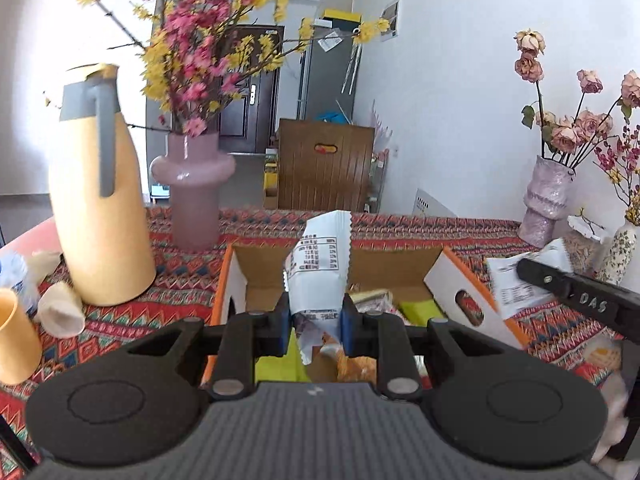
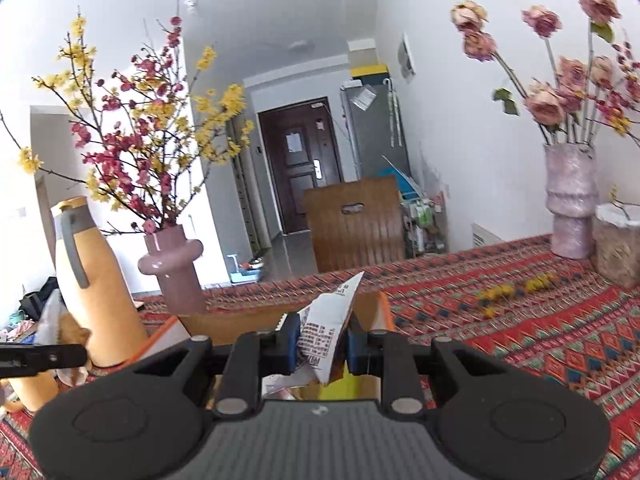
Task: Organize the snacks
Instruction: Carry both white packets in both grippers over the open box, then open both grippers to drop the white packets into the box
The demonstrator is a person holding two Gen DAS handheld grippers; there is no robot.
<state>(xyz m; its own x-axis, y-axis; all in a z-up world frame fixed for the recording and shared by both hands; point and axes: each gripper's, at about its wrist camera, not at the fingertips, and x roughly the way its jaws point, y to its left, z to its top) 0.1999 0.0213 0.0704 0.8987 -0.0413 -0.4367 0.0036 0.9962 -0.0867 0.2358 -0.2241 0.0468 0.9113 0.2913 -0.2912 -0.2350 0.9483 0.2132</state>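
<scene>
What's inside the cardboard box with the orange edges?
Inside the cardboard box you can see a yellow-green packet, a pale packet behind it, and something orange-brown near the front. The left gripper and its snack packet hide the rest.

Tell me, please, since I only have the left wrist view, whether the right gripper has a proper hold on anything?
Observer: Yes, the right gripper is shut on a white snack packet, pinched between its blue pads with the printed side towards the camera.
Operator: Thank you. Does anything lie on the tablecloth in front of the textured pink vase?
Observer: Yes, yellow fallen blossoms lie scattered there, apart from the vase.
</scene>
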